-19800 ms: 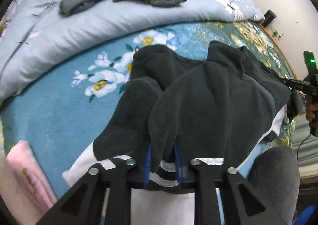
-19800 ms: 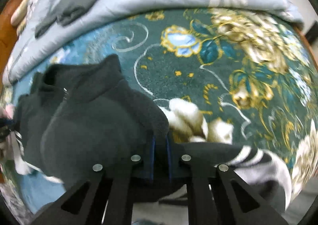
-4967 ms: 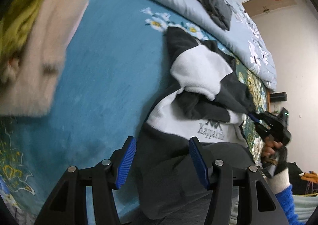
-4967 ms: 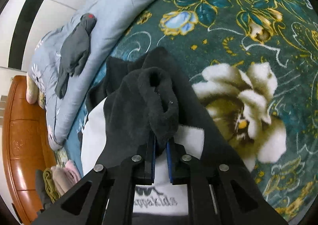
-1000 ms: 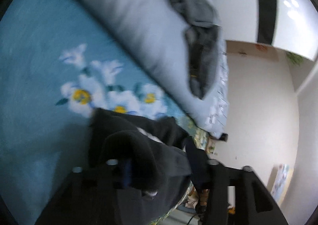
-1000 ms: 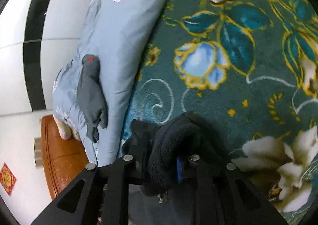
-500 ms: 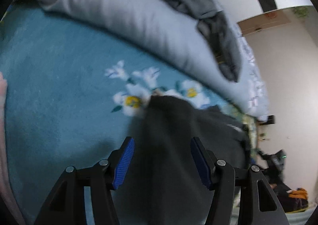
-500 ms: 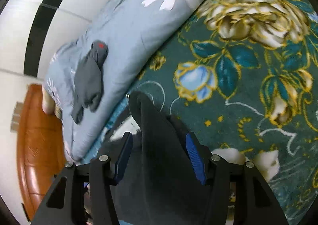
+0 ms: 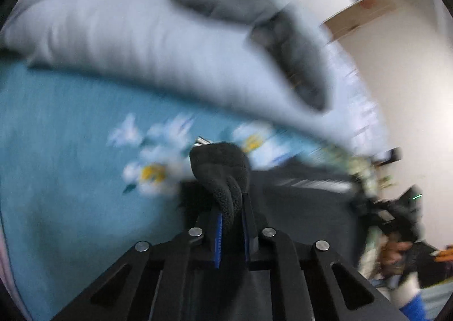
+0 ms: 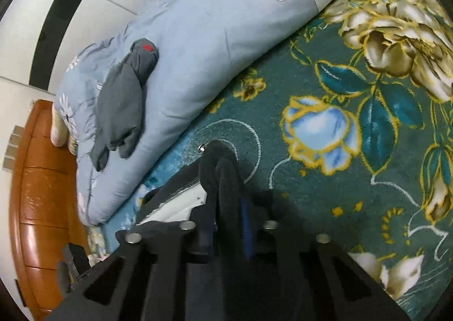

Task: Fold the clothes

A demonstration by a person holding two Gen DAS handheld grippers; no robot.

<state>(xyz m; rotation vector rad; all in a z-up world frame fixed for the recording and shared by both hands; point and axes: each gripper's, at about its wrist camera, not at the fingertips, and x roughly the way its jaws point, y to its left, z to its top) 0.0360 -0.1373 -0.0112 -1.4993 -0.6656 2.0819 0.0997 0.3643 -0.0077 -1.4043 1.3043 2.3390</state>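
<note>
A bunched fold of the dark fleece garment (image 9: 223,176) is clamped between the blue-padded fingers of the left gripper (image 9: 231,224). Another fold of the same garment (image 10: 223,179) is pinched in the right gripper (image 10: 226,224), with white lining showing beside it. The garment lies on the floral bedspread (image 10: 354,122), near the edge of the folded light-blue quilt (image 10: 212,37), on which a grey garment (image 10: 121,102) rests.

Home bedroom: floral blanket (image 10: 354,111) spread over a bed; rolled pale-blue quilt (image 10: 215,37) with grey clothes (image 10: 124,100) on it; wooden headboard (image 10: 36,193); plain white wall (image 9: 410,71) beyond
</note>
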